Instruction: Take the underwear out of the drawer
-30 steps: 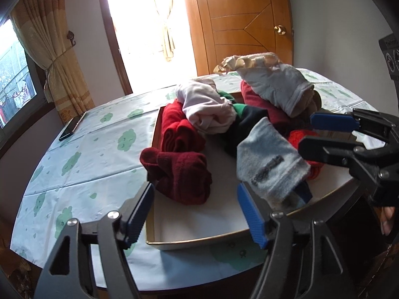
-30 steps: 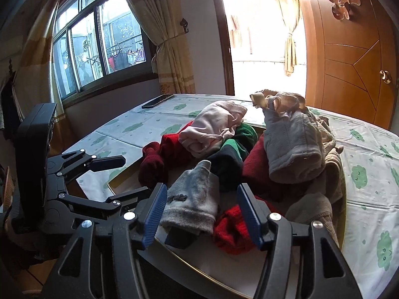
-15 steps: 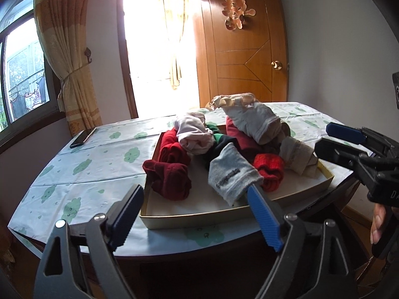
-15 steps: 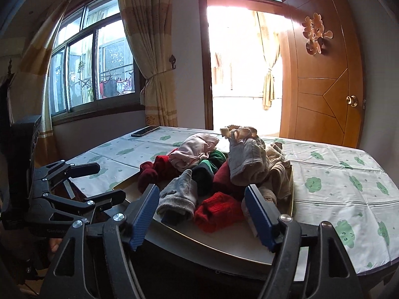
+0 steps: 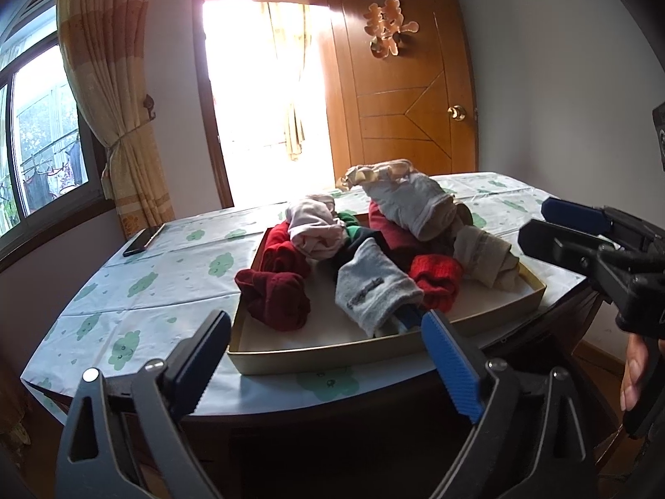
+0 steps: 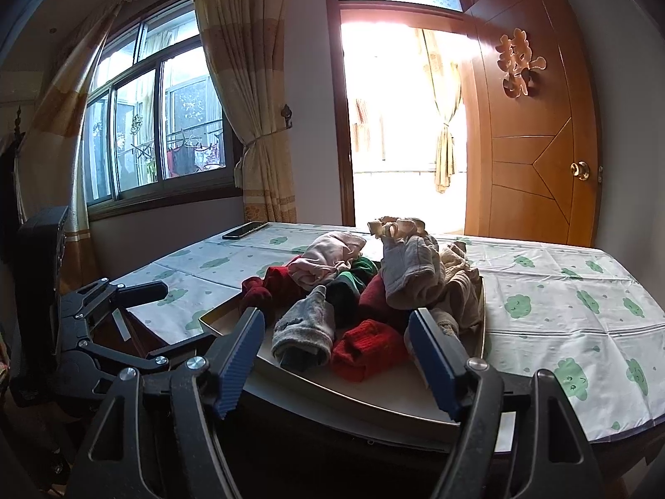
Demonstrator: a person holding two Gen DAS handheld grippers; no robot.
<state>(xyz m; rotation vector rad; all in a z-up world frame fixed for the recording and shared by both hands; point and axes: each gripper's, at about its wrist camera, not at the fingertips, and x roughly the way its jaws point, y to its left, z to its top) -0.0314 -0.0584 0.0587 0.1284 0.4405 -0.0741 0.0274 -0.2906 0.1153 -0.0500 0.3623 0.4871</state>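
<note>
Both claws hang short of the table's near edge with nothing between their blue pads: the left gripper (image 5: 326, 357) has just been spreading wide, and the right gripper (image 6: 336, 359) stands open too, its spreading now levelled off. Beyond them one shallow drawer (image 5: 332, 349) lies on the cloud-printed tablecloth (image 5: 137, 291), heaped with rolled underwear (image 5: 374, 287) in grey, red, pink, green and beige. One phone (image 5: 143, 240) lies far left. Behind stand a curtained window (image 6: 162, 124) and a wooden door (image 6: 536, 124) bearing a gold character ornament (image 6: 517, 64).
</note>
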